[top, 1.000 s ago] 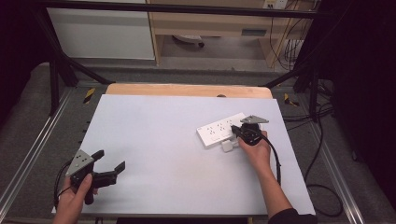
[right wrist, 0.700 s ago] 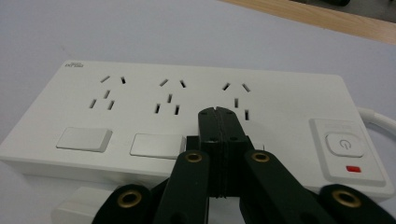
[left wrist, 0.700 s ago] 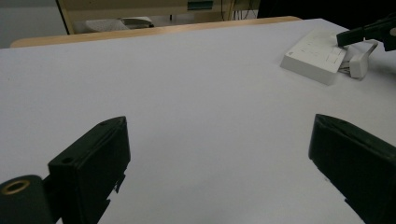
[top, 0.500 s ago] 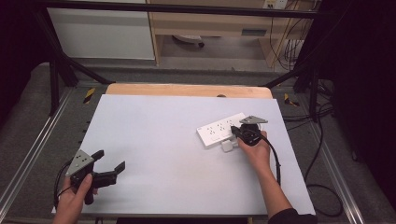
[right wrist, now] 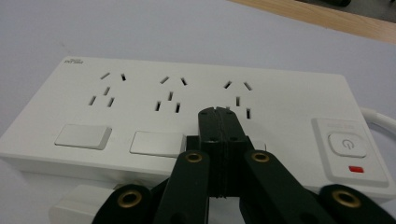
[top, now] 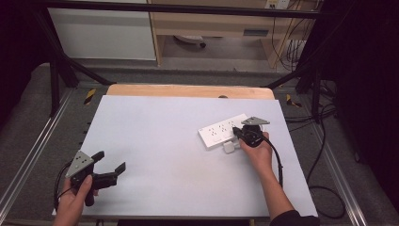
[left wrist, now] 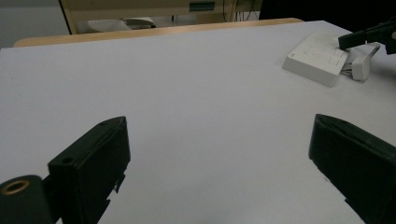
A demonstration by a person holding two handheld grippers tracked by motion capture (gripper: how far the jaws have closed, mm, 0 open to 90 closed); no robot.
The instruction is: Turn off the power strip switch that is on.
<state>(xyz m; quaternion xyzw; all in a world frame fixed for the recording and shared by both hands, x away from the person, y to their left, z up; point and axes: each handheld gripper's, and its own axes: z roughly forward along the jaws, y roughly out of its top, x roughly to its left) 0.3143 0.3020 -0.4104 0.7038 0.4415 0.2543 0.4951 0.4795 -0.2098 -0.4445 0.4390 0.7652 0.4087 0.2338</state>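
A white power strip (top: 220, 132) (right wrist: 140, 107) (left wrist: 317, 58) with three socket groups, rocker switches and a power button (right wrist: 346, 144) lies at the table's right. My right gripper (top: 236, 133) (right wrist: 217, 112) is shut with nothing between its jaws. Its tips rest over the strip's top face by the third socket group and hide the switch there. Whether they press on the strip I cannot tell. A small white plug (top: 229, 147) (right wrist: 74, 205) (left wrist: 360, 69) lies against the strip's near side. My left gripper (top: 110, 161) (left wrist: 219, 135) is open over bare table at the front left.
The white table top (top: 164, 141) ends in a wooden strip (top: 188, 90) at the back. The strip's white cable (right wrist: 380, 116) leads off to the right. Metal rails (top: 28, 150) flank the table, and black cables (top: 324, 188) lie on the floor at the right.
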